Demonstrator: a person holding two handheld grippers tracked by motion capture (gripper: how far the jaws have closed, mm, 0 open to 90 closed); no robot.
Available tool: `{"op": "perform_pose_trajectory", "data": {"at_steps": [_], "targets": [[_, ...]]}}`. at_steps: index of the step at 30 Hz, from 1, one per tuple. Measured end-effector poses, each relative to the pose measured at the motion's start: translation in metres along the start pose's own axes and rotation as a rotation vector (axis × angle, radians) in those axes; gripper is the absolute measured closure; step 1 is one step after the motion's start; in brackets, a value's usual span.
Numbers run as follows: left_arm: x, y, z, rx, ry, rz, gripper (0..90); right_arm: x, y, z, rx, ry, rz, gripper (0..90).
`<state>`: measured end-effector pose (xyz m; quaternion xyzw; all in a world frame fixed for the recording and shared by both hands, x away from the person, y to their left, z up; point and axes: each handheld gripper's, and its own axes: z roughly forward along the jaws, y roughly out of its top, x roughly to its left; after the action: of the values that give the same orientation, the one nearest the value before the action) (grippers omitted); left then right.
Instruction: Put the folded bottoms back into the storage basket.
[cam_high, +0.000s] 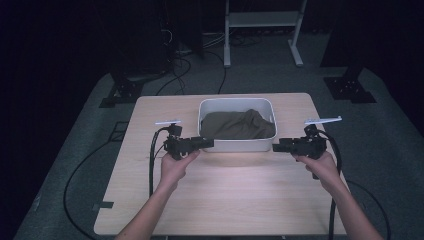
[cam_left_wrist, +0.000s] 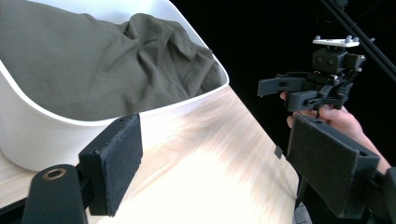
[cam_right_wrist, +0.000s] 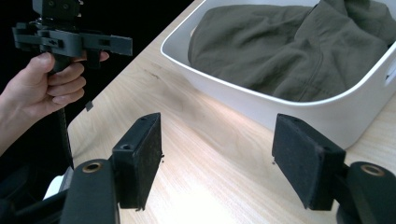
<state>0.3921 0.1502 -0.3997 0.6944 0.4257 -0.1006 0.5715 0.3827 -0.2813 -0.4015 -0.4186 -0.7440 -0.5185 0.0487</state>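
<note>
Cloth (cam_high: 235, 125) of dark green lies crumpled in the white tub (cam_high: 235, 146) at the far middle of the table (cam_high: 225, 200). Left hand-held gripper (cam_high: 206, 143) and right hand-held gripper (cam_high: 280, 146) flank the tub, jaws apart, holding nothing.

left gripper (cam_high: 206, 143): matte black body, brass-ringed screw holes, grey plate on top
right gripper (cam_high: 278, 147): same black build
fingers (cam_right_wrist: 142, 156): square, black-padded
cables: thick, black
arms: bare, sleeveless
</note>
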Motion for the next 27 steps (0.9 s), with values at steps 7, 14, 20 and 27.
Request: {"op": "perform_pose_trajectory", "data": {"at_steps": [7, 14, 20, 27], "targets": [[-0.003, -0.010, -0.005, -0.001, -0.006, 0.002, 12.5, 0.003, -0.010, -0.002, 0.004, 0.006, -0.011, 30.1], [-0.003, -0.016, -0.007, -0.004, -0.006, 0.005, 10.5, 0.007, -0.016, -0.003, 0.008, 0.022, -0.013, 29.6], [-0.003, -0.024, -0.008, -0.009, -0.009, -0.004, 10.2, 0.009, -0.023, 0.000, 0.011, 0.033, -0.014, 28.8], [0.002, -0.034, -0.012, -0.008, -0.004, -0.010, 9.5, 0.007, -0.033, 0.003, 0.030, 0.040, -0.004, 28.4]]}}
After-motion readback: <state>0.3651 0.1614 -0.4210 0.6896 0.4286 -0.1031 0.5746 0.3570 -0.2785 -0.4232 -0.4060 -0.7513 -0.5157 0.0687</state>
